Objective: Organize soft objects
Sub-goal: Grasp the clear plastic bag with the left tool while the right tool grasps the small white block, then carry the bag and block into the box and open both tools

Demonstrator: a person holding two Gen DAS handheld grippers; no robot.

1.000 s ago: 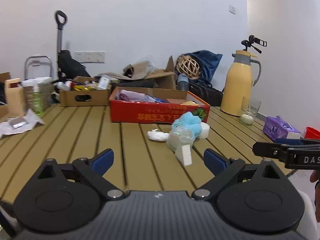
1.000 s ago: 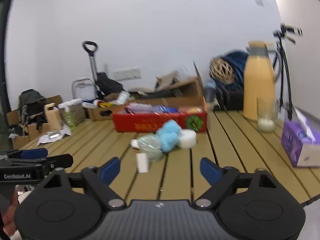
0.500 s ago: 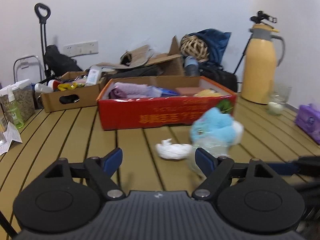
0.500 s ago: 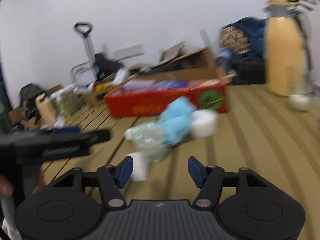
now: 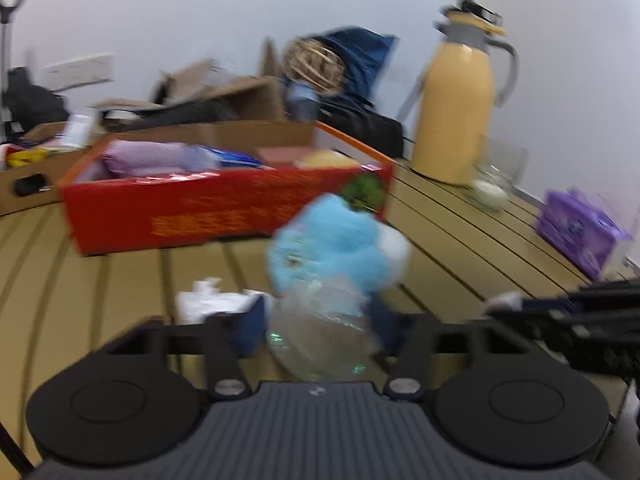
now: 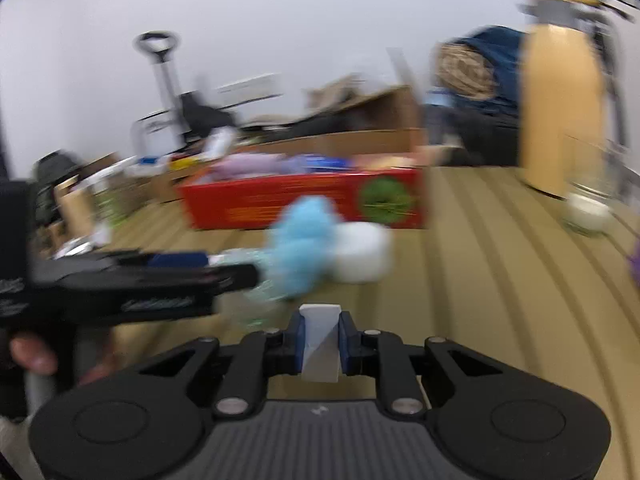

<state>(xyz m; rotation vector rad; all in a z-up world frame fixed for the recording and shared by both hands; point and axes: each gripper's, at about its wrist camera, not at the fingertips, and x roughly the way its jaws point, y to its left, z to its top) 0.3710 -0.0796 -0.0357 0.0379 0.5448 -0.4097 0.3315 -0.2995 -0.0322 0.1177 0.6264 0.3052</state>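
Slatted wooden table [image 5: 460, 240] (white wall behind); left claw [image 5: 320, 326] closing around crinkled bag [image 5: 320, 336], right claw [image 6: 320, 340] clenched on white block [image 6: 320, 342].

Slatted table [image 5: 460, 248] bears red box [image 5: 224, 212], thermos [image 5: 456, 112].

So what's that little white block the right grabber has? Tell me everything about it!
The white block looks like a small sponge or foam piece, plain white with flat faces and sharp edges, a shadowed crease slanting across its front. It stands upright between the right gripper jaws, which have just been closing and now press on both its sides with blue pads. Its top pokes above them. Whether it still rests on the slatted table is unclear.
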